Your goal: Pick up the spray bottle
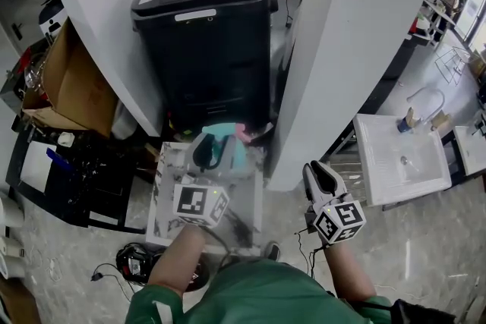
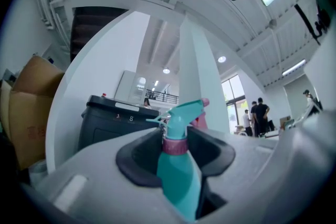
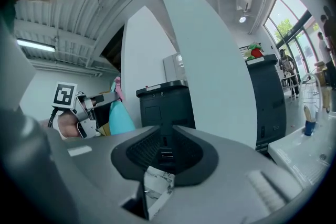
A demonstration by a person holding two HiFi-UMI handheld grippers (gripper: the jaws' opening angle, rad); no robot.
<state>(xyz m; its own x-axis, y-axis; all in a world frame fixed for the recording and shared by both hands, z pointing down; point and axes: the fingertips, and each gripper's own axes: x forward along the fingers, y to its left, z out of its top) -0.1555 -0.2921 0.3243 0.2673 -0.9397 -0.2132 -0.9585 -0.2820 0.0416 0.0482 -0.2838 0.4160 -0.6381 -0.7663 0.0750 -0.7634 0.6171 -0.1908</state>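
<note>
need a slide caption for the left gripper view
Left gripper clamped on a teal plastic spray bottle with a pink collar, a black lidded bin behind it.

I see the spray bottle (image 2: 178, 176) between the jaws of my left tool (image 1: 216, 153), with the bin (image 1: 201, 34) behind it. A cardboard box (image 1: 76, 80) sits left of the bin, a pillar (image 1: 342, 49) right of it. My right tool (image 1: 319, 177) is right of the left one, well apart; the sink (image 1: 399, 155) lies farther right.
</note>
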